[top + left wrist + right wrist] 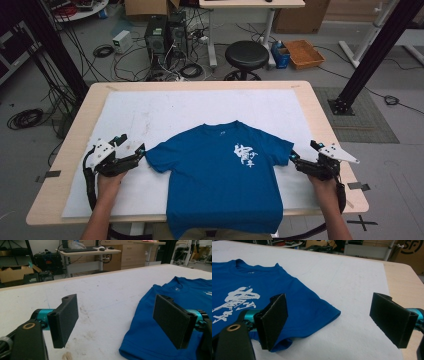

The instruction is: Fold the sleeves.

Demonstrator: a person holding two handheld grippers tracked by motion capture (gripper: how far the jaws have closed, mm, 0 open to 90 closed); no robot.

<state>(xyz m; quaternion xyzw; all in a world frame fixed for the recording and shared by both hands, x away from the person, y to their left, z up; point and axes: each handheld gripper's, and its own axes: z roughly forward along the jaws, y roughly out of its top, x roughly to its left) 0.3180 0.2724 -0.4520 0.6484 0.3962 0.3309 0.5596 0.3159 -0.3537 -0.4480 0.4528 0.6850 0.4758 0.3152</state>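
A blue T-shirt (220, 172) with white lettering on the chest lies flat, front up, on the white sheet (150, 112); its hem hangs over the near table edge. My left gripper (141, 151) sits just left of the left sleeve, open, nothing between its jaws. From the left gripper view the sleeve (160, 322) lies under the right jaw and the left gripper (117, 322) gapes wide. My right gripper (294, 158) rests at the right sleeve's edge, also open. In the right gripper view that sleeve (312, 312) reaches between the spread jaws of the right gripper (329, 322), untouched.
The sheet covers most of a wooden table (75, 135). Bare sheet spreads beyond the collar and beside both sleeves. Behind the table stand a black stool (246, 54), computer towers (162, 35) amid floor cables, and an orange tray (303, 53).
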